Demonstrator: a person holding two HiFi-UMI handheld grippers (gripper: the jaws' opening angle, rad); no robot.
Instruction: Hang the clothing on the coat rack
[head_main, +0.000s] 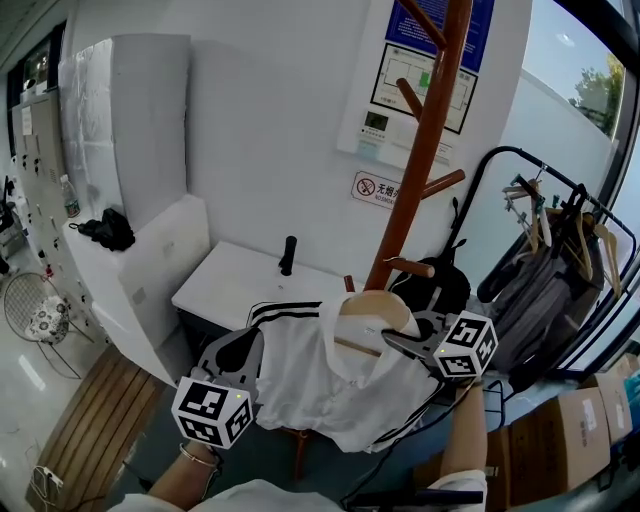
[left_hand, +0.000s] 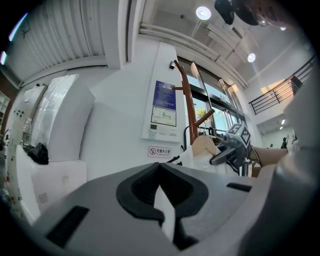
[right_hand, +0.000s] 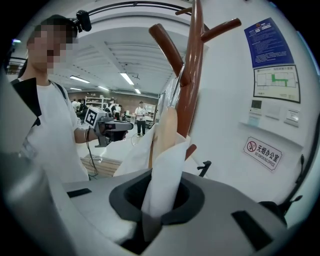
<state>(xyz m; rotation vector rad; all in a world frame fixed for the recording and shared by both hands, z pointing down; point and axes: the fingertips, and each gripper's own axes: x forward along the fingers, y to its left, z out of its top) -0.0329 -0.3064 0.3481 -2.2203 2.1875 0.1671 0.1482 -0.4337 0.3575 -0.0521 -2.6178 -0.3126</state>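
- White wall with posted notices (head_main: 415, 75) fills the background of the head view. The brown rack (head_main: 432, 130) stands against it, and the pegs in view are bare.
- Just in front of the rack's lower pegs, the shirt (head_main: 310, 385) hangs spread on a wooden hanger (head_main: 372, 315). It is carried in the air between both tools and is not yet on any peg.
- On the side away from the rack, the left gripper (head_main: 238, 352) holds the shirt's shoulder edge, probably to keep the cloth spread and stop it sliding off the hanger.
- Nearest the rack, the right gripper (head_main: 405, 345) sits at the collar beside the hanger's neck, so it likely steers the hanger toward a peg.
- In the left gripper view, the jaws are pressed together on a thin white fold of shirt (left_hand: 167, 220). The rack rises beyond them, with the hanger and the other tool just before it.
- In the right gripper view, the jaws are clamped on a thick fold of white collar (right_hand: 165, 175), with the hanger's wood rising right behind it. The rack's pole stands directly past the hanger, and one peg (right_hand: 167, 47) slants above.
- I cannot tell where the hanger's hook is. The hanger sits below that peg, so a lift seems needed before it can catch.
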